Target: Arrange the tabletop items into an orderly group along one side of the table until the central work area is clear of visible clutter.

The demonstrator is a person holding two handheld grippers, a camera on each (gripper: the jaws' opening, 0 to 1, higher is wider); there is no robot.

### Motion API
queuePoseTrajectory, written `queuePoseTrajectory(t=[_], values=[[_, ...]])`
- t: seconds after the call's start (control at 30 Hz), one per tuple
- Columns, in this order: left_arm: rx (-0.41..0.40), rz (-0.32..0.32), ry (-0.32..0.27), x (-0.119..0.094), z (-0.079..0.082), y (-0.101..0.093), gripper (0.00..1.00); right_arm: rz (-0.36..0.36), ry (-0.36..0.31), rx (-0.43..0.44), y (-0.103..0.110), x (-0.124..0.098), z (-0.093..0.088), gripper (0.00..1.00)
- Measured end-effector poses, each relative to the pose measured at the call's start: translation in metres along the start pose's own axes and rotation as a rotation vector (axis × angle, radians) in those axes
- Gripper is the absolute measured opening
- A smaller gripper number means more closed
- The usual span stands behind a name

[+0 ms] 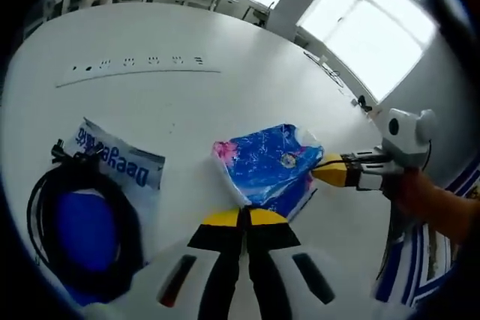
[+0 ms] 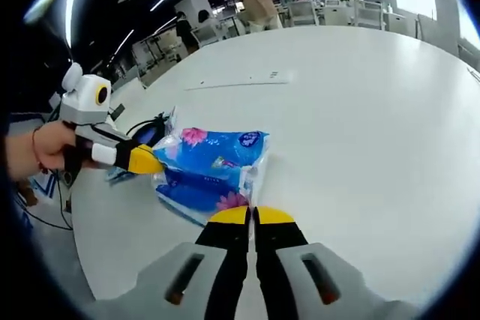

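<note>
The blue flowered packet [image 1: 271, 164] lies on the white desk [image 1: 187, 103] between the two grippers, and both meet it from opposite ends. In the left gripper view the left gripper [image 1: 244, 217] has its yellow-tipped fingers pressed together, tips right at the packet's near edge; whether they pinch a fold of wrapper or merely touch it cannot be told. The right gripper [image 1: 334, 170] comes in from the right of that view, its yellow tip against the packet's right end. In the right gripper view its own fingers are likewise pressed together at the packet's near corner, and the left gripper [image 2: 142, 160] reaches in from the left, held in a hand [image 2: 45, 148]. To shift the packet cleanly, I would judge it best to keep both tips low against the desk and push or drag evenly, so the soft wrapper slides rather than buckles or twists. Heading it toward the coiled black cable [image 1: 75, 222] and the printed bag [image 1: 120, 159] at the near left would gather everything on one side. Both grippers are held low and nearly level with the desk.
</note>
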State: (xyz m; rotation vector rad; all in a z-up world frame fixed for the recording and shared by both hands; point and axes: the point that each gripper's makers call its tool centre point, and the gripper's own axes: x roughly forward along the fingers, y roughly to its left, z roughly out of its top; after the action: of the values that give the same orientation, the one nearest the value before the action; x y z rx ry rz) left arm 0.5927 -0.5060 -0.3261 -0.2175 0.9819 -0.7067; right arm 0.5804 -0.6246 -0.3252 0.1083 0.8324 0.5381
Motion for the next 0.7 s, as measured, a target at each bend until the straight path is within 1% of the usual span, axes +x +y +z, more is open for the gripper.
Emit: queuePoseTrajectory(t=[0.47,0.7], values=[[-0.008,0.004,0.000,0.0031,-0.0014,0.0069,0.00,0.005,0.000,0.014,0.0005,0.0053,-0.0014,0.00],[0.013,0.000,-0.003,0.0035,-0.0002,0.0082,0.02,0.000,0.000,0.012,-0.0013,0.0058,-0.0032,0.02]])
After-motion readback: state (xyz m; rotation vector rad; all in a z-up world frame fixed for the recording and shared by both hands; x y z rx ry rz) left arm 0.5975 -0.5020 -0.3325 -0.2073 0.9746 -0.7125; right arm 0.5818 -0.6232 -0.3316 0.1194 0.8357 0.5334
